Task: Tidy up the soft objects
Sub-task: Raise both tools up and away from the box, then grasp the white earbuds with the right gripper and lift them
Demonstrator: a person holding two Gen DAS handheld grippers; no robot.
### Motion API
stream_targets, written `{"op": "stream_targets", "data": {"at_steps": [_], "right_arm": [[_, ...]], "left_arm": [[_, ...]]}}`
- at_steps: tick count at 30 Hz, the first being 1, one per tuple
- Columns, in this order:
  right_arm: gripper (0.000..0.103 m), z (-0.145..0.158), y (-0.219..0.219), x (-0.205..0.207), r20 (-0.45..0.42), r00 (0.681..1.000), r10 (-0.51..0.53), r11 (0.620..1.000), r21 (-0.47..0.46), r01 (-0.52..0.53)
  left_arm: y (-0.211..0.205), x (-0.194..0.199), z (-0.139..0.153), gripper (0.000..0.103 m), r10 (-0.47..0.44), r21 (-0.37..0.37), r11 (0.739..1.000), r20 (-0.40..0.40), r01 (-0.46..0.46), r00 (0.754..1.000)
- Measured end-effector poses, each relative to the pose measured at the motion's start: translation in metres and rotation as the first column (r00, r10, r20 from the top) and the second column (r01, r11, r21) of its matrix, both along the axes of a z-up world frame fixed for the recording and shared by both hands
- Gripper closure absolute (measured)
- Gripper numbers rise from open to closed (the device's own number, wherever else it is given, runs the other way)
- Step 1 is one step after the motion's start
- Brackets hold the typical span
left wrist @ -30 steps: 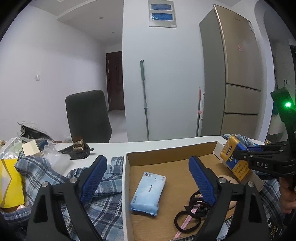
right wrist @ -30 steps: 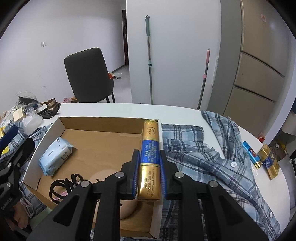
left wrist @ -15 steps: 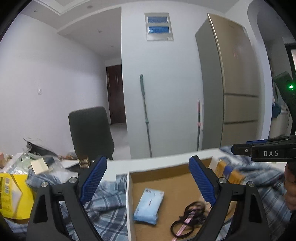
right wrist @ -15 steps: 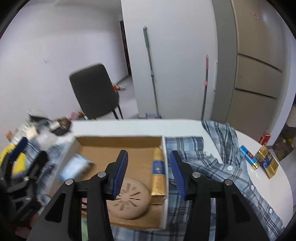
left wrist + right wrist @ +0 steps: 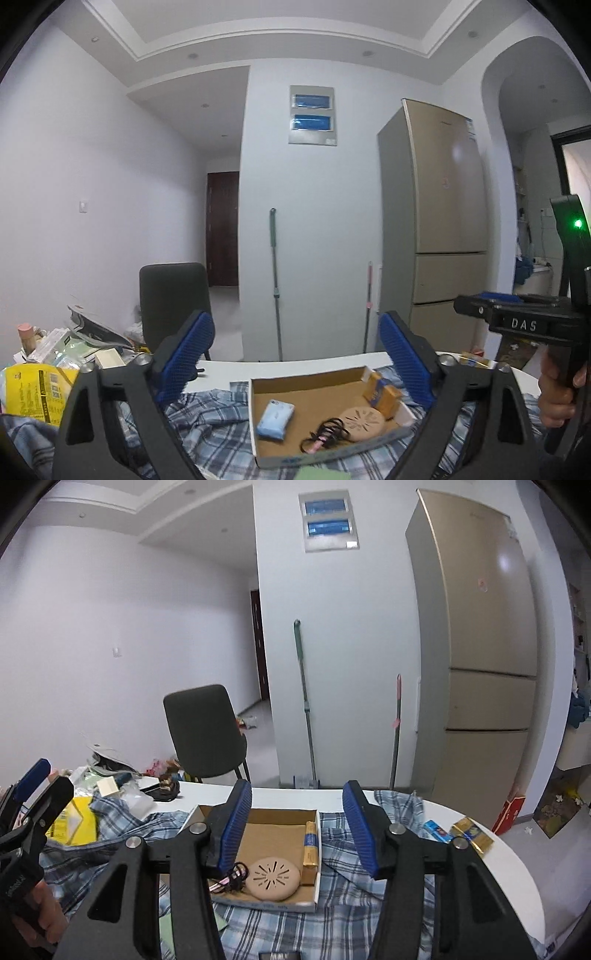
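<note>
An open cardboard box (image 5: 306,380) (image 5: 280,821) lies on a plaid shirt (image 5: 343,853) on the white table. Inside it are a blue tissue pack (image 5: 275,424), a black cord bundle (image 5: 325,435) (image 5: 232,877), a tan round pad (image 5: 362,422) (image 5: 273,877) and a gold and blue tube box (image 5: 380,395) (image 5: 311,843) against the right wall. My left gripper (image 5: 295,354) is open and empty, raised well above and behind the box. My right gripper (image 5: 297,829) is open and empty, also raised back from the box.
A yellow bag (image 5: 37,387) and loose clutter (image 5: 74,347) sit at the table's left. Small gold and blue packs (image 5: 469,834) lie at the right edge. A black chair (image 5: 203,731), two mops (image 5: 304,701) and a fridge (image 5: 480,646) stand behind the table.
My right gripper let go of the gold and blue tube box, which now lies in the box at its right wall. Both grippers have lifted up and pulled back from the table.
</note>
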State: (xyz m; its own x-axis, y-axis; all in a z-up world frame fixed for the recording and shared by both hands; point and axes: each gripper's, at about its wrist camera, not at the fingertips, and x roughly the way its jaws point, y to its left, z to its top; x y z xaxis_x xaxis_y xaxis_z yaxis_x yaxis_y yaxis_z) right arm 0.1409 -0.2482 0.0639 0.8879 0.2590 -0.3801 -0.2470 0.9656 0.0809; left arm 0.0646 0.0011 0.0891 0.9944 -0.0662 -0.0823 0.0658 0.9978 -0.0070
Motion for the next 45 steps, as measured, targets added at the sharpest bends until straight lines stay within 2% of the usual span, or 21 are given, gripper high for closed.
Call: {"op": "stream_targets", "data": {"at_steps": [2, 4, 5, 7, 11, 15, 20, 23, 27, 29, 33, 37, 41, 45], "right_arm": [[0.049, 0.004, -0.006, -0.018, 0.021, 1.0, -0.001, 1.0, 0.009, 0.001], [0.046, 0.004, -0.008, -0.037, 0.039, 0.999, -0.001, 1.0, 0.006, 0.0], [0.044, 0.004, -0.008, -0.044, 0.049, 0.999, -0.002, 1.0, 0.0, 0.002], [0.039, -0.001, -0.007, -0.061, 0.065, 0.998, -0.003, 1.0, -0.023, 0.005], [0.036, -0.018, -0.002, -0.085, 0.068, 0.998, 0.0, 0.998, -0.063, 0.004], [0.035, -0.041, -0.005, -0.095, -0.003, 1.0, 0.01, 0.999, -0.031, -0.01], [0.035, -0.071, -0.01, -0.099, -0.076, 0.997, 0.005, 0.999, -0.048, -0.009], [0.035, -0.09, -0.014, -0.096, -0.149, 0.989, 0.004, 0.999, -0.052, -0.012], [0.036, -0.113, -0.023, -0.092, -0.33, 0.944, -0.014, 0.999, -0.035, 0.003], [0.038, -0.121, -0.024, -0.093, -0.382, 0.924, 0.016, 0.999, -0.02, -0.026], [0.045, -0.139, -0.019, -0.093, -0.427, 0.904, 0.021, 0.993, -0.093, -0.067], [0.059, -0.156, -0.019, -0.081, -0.53, 0.844, 0.08, 0.992, -0.04, -0.119], [0.06, -0.158, -0.017, -0.078, -0.532, 0.841, 0.098, 0.986, -0.06, -0.153], [0.06, -0.164, -0.009, -0.069, -0.574, 0.806, 0.143, 0.98, -0.033, -0.198]], "left_arm": [[-0.006, -0.015, 0.002, 0.0, 0.0, 0.0, 1.0, -0.009, 0.0, 1.0], [-0.006, -0.031, 0.001, 0.0, -0.057, -0.065, 0.996, -0.026, 0.055, 0.998], [-0.008, -0.038, 0.001, 0.0, -0.063, -0.074, 0.995, -0.026, 0.061, 0.998], [-0.011, -0.054, -0.005, 0.0, -0.056, -0.07, 0.996, -0.019, 0.055, 0.998], [-0.017, -0.068, -0.022, 0.0, -0.059, -0.06, 0.997, -0.042, 0.057, 0.997], [-0.02, -0.071, -0.042, 0.0, -0.061, -0.053, 0.997, -0.106, 0.056, 0.992], [-0.019, -0.07, -0.058, 0.0, -0.068, -0.064, 0.996, -0.161, 0.058, 0.985], [-0.019, -0.06, -0.067, 0.0, -0.066, -0.062, 0.997, -0.192, 0.055, 0.979], [-0.016, -0.051, -0.08, 0.0, -0.074, -0.07, 0.996, -0.238, 0.059, 0.968], [-0.016, -0.049, -0.082, 0.0, -0.078, -0.077, 0.995, -0.248, 0.061, 0.966], [-0.016, -0.049, -0.083, 0.0, -0.079, -0.078, 0.995, -0.252, 0.061, 0.965], [-0.013, -0.046, -0.083, 0.0, -0.087, -0.096, 0.993, -0.262, 0.064, 0.961], [-0.012, -0.044, -0.085, 0.0, -0.092, -0.106, 0.992, -0.275, 0.066, 0.957], [-0.014, -0.044, -0.085, 0.0, -0.092, -0.1, 0.993, -0.277, 0.066, 0.957]]}}
